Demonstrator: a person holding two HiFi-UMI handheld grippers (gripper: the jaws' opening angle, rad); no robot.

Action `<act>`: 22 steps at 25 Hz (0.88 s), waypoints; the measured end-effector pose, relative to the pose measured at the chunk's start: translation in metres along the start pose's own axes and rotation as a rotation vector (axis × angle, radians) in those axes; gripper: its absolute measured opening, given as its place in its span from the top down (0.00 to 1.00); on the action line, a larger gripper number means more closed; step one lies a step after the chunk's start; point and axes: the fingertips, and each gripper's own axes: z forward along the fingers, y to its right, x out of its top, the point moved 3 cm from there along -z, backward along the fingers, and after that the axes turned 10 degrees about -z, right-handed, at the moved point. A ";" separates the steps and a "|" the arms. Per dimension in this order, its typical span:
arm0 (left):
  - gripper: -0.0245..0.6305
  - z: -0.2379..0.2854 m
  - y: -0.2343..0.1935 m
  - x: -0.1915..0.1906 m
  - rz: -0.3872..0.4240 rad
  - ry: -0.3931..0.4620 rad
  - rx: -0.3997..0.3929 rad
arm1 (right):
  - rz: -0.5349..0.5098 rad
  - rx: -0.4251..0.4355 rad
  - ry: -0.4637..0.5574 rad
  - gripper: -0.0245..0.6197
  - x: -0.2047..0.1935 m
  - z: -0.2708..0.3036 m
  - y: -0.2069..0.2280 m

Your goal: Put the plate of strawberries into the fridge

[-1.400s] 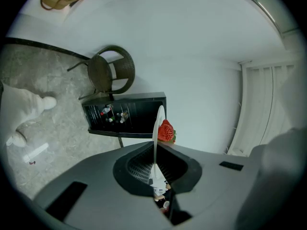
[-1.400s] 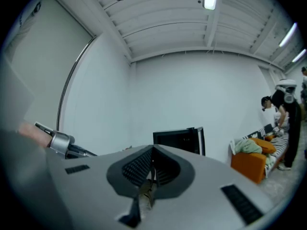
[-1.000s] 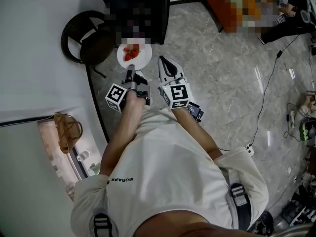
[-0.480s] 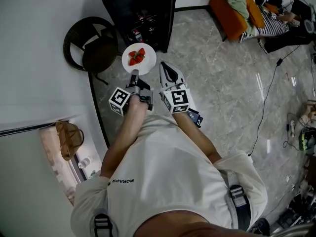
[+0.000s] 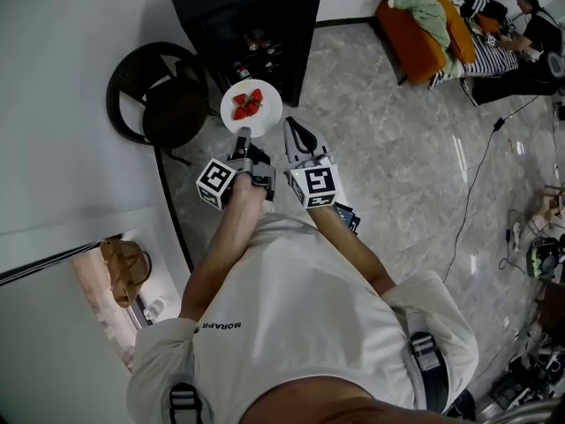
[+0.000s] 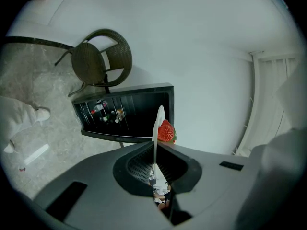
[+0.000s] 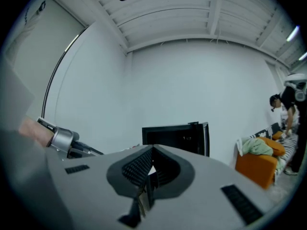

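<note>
Grey marbled floor [image 5: 397,148] runs to a white wall, where a small black fridge [image 5: 256,20] stands with its front apparently open and bottles on a shelf, a dark wicker chair [image 5: 159,95] just beside it. The left gripper [image 5: 244,134] is clenched on the near rim of the plate [image 5: 265,117], holding it out in the air in front of the fridge. The right gripper [image 5: 295,124] rides just beside it, its jaws pressed together on nothing. The carry looks nearly done and the placing is yet to come. It calls for a level plate, because a pinch at one edge lets the far side sag and the berries lie loose. The plate should go onto a shelf space free of bottles and rest there before the jaws let go. It is round, white and thin-rimmed, with a few red strawberries [image 5: 247,104] heaped near its middle, green caps showing. Seen along the left jaws it is only a pale edge with one berry above it.
</note>
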 end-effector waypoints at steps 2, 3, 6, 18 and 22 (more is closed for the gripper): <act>0.95 0.018 0.008 0.011 0.008 -0.013 0.004 | 0.001 -0.012 -0.006 0.94 0.004 0.021 0.005; 0.95 0.026 0.011 0.016 0.010 -0.017 0.006 | 0.001 -0.018 -0.007 0.94 0.006 0.032 0.007; 0.95 0.051 0.018 0.033 0.008 -0.029 0.015 | 0.001 -0.032 -0.007 0.94 0.011 0.064 0.013; 0.95 0.139 0.039 0.064 0.007 -0.108 0.049 | 0.006 -0.079 -0.001 0.94 0.023 0.151 0.041; 0.95 0.163 0.041 0.075 0.020 -0.138 0.062 | 0.010 -0.100 0.001 0.94 0.023 0.179 0.048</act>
